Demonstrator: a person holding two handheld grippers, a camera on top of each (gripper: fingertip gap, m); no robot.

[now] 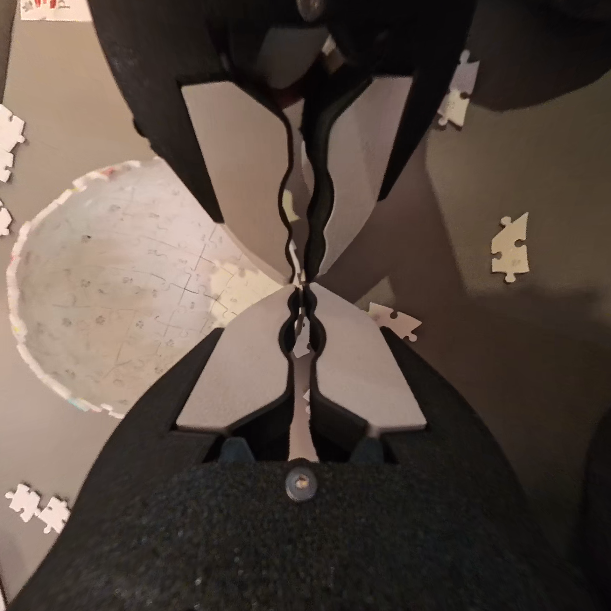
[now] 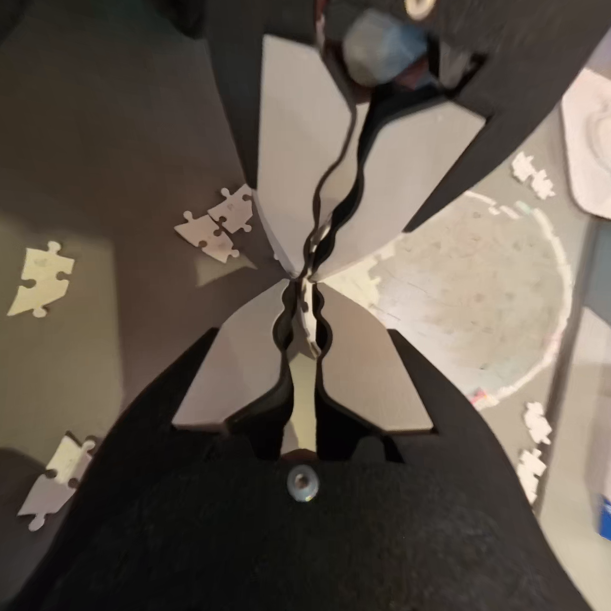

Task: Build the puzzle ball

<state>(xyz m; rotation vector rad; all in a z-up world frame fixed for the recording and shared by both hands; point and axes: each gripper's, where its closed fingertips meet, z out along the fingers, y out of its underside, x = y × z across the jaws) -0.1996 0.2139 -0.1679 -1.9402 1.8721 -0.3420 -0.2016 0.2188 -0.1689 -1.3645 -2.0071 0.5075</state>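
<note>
The dull grey-brown counter (image 1: 496, 330) carries everything, and the biggest thing on it is the half-built puzzle ball (image 1: 109, 291), a white curved shell of joined pieces lying hollow side up like a bowl, probably so its rim is open to take more pieces. Around it loose white jigsaw pieces (image 2: 43, 281) lie face down and apart, some already in joined pairs (image 2: 218, 224), presumably spread out so each can be picked singly. Above the counter, beside the shell, the left tool (image 1: 299, 297) and the right tool (image 2: 305, 297) meet tip to tip. Each is closed nearly together on a thin white puzzle piece (image 1: 301, 322) held edge-on between its wavy pads; whether they share one piece or hold two being mated I cannot tell.
</note>
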